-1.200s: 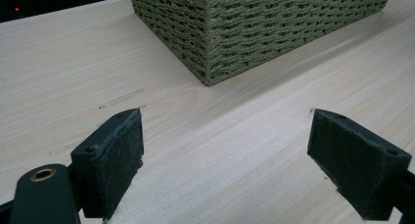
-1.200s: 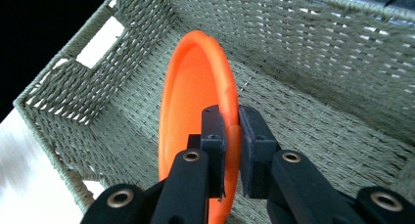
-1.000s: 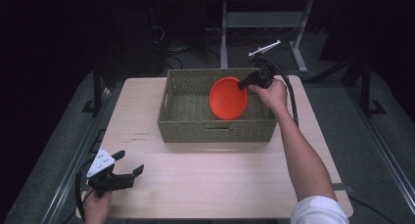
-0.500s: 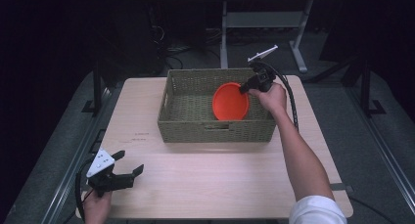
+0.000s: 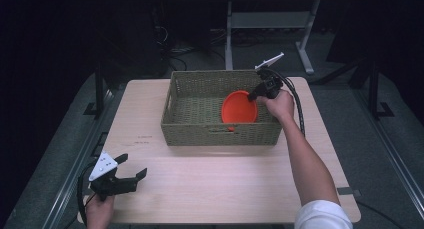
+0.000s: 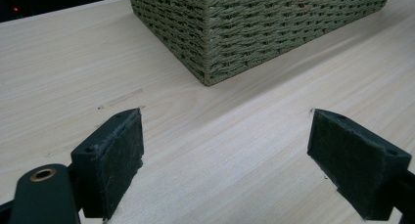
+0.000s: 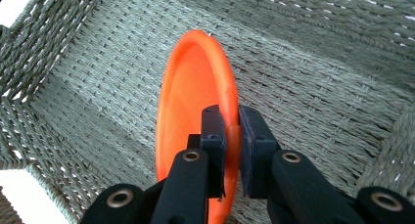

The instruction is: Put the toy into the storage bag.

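1. The right gripper (image 5: 259,91) is pinching the rim of the orange plate (image 5: 239,107). Its jaws are shut tight on the rim, one pad on each side, w/ the plate standing on its edge between them.
2. The plate is sitting lower now vs. a sec ago. It was sticking up above the basket (image 5: 197,131) wall before; now it is going down inside, near the right end.
3. In the right gripper view the plate (image 7: 195,101) is hanging over the woven floor (image 7: 318,87) of the basket. I can't tell if it is touching the bottom yet.
4. I think this means the plate is almost put away. Letting go is prob. the next bit, not done yet.
5. The left gripper (image 5: 122,178) is waiting at the near left corner of the table (image 5: 210,184), same spot as before. Its jaws are standing wide open, holding nothing, just bare wood betw. the pads (image 6: 115,155).
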Motion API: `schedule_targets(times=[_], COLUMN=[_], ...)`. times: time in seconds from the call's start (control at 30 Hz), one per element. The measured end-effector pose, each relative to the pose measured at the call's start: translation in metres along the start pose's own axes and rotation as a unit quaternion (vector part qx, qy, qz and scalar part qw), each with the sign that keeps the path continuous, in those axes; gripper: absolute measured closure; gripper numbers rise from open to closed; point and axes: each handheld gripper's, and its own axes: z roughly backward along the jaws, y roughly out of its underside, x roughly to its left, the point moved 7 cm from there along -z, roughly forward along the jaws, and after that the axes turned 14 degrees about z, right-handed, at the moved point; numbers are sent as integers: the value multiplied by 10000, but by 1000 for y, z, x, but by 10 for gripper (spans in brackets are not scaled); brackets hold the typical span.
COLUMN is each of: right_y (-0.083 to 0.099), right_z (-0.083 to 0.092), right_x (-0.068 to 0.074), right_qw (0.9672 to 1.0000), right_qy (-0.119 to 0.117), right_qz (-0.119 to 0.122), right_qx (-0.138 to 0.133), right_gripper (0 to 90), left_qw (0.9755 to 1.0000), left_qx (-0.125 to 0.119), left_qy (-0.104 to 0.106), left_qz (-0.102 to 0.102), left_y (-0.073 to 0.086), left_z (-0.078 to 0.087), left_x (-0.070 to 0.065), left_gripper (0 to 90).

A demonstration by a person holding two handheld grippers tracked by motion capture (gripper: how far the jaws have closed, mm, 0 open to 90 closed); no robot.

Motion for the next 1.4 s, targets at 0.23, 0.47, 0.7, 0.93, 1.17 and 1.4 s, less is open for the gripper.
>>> schedule_targets(times=[0.23, 0.47, 0.7, 0.93, 1.17, 1.4], right_y=[5, 14, 17, 16, 14, 15], right_z=[-2, -6, -9, -8, 5, 19], right_x=[-4, -9, -9, -10, -12, -6], right_qw=[9999, 9993, 9984, 9979, 9990, 9998], right_qy=[76, 188, 245, 405, 311, 16], right_qz=[-111, -165, -186, -170, -250, -174], right_qx=[29, 281, 467, 470, 216, -76], right_gripper=[809, 729, 626, 551, 517, 446], left_qw=[10000, 10000, 10000, 10000, 10000, 10000], left_qx=[0, 36, 35, 14, 18, 31], left_qy=[-2, -5, -2, -3, -6, 14], left_qz=[6, -33, -43, -34, -50, -64], left_y=[0, 0, 0, 0, 0, 0], left_z=[0, -1, -1, 0, 1, -1], left_x=[0, 0, -1, -1, -1, -4], left_gripper=[128, 128, 129, 129, 128, 129])
